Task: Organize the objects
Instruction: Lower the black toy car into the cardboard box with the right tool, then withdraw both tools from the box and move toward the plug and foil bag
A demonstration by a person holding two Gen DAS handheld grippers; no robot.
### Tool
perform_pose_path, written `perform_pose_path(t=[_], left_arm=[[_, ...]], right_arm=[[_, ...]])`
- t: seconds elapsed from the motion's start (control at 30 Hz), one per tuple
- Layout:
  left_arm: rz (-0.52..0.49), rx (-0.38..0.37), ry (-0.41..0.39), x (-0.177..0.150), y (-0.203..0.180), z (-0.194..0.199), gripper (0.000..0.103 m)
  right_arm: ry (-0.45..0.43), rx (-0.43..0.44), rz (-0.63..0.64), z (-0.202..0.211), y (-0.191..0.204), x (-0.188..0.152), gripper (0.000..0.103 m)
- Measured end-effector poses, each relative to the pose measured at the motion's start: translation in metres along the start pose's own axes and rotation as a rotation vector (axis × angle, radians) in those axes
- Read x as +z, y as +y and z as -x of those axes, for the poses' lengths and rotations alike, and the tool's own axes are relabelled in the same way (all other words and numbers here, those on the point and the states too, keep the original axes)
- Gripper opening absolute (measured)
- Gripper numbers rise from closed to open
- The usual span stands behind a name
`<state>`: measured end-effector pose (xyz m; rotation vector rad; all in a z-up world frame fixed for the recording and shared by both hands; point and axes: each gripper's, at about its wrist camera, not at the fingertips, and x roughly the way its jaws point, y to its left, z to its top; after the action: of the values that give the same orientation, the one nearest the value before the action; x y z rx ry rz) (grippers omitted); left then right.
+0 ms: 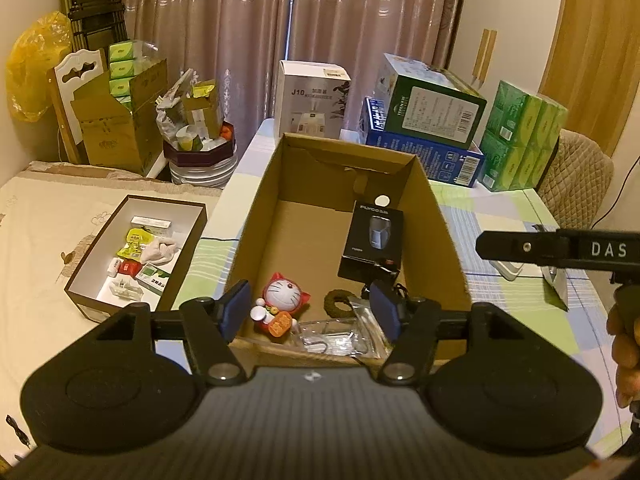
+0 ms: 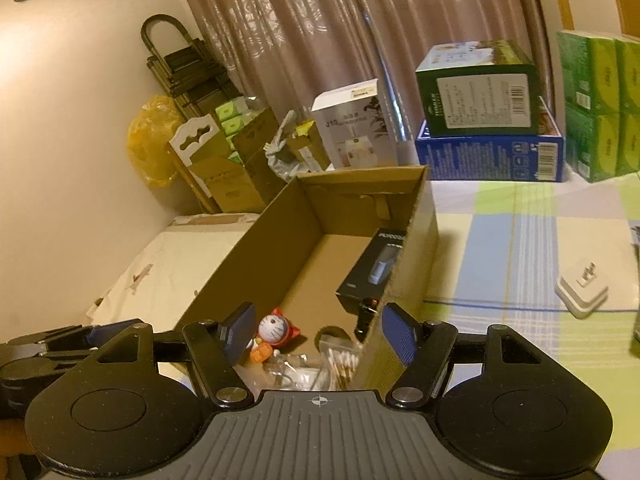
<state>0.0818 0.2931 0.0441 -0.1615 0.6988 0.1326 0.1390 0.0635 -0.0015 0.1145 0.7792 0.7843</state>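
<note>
Both claws open above cardboard box; nothing gripped, seemingly.

You see a brown cardboard box on a tablecloth checked in green, blue and white. Inside the box, near its front edge, is a red and white cat toy, and by its right wall a black box. The curtain is pinkish brown.
</note>
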Motion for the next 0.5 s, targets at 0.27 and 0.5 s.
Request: perform_pose_path(t=[0.27, 0.5], left_arm=[[0.005, 0.004, 0.0, -0.006, -0.017, 0.017, 0.071], [0.001, -0.004, -0.013, -0.01, -0.037, 0.034, 0.083]], right_arm=[[-0.011, -0.03, -0.024, 0.034, -0.009, -0.014, 0.067], [-0.035, -0.069, -0.037, 0.066, -0.02, -0.022, 0.067]])
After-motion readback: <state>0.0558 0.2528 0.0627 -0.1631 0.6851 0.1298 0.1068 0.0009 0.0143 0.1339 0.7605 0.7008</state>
